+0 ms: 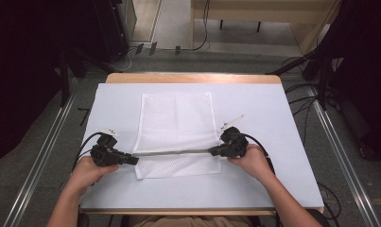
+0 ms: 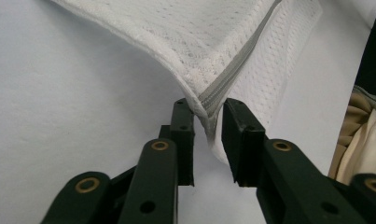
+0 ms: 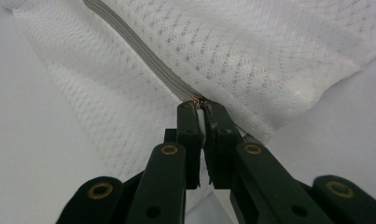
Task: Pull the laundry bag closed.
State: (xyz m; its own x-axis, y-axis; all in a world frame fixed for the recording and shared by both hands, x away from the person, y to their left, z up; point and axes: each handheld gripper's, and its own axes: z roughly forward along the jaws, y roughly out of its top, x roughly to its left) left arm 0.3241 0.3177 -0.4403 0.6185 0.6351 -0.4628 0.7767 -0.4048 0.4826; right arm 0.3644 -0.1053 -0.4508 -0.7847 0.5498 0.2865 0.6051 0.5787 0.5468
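- Far left of the high view: dark equipment and a metal rail (image 1: 41, 156) running down the floor beside the table (image 1: 273, 142); nothing there reaches the work.
- The left hand (image 1: 86, 172) comes in from the bottom left and holds the left gripper (image 1: 131, 160) at the lower left of the mat, with its cable (image 1: 84, 144) looping off to the left.
- In the left gripper view the left gripper (image 2: 208, 135) has its jaws apart, one either side of the bag's corner, where the grey zipper (image 2: 232, 70) ends; the fabric sits in the gap, and I cannot tell whether either jaw touches it.
- The mesh bag (image 1: 176, 125) lies flat in the middle of the table, a white rectangle. Its zipper (image 1: 171, 152) runs as a thin grey line across its lower part, between the two grippers.
- The right gripper (image 1: 212, 151) sits at the zipper's right end, at the bag's right edge, held by the right hand (image 1: 252, 163) coming in from the bottom right.
- In the right gripper view the right gripper (image 3: 203, 108) has its jaws pressed together on a small metal piece at the end of the zipper (image 3: 143, 51), seemingly the pull; the jaws cover most of it.
- Beyond the table's far edge: cables (image 1: 204, 28) on the floor and a pale wooden bench (image 1: 259, 12) at the upper right.
- Far right: more cables (image 1: 304, 101) and dark stands beside a second rail (image 1: 344, 156).
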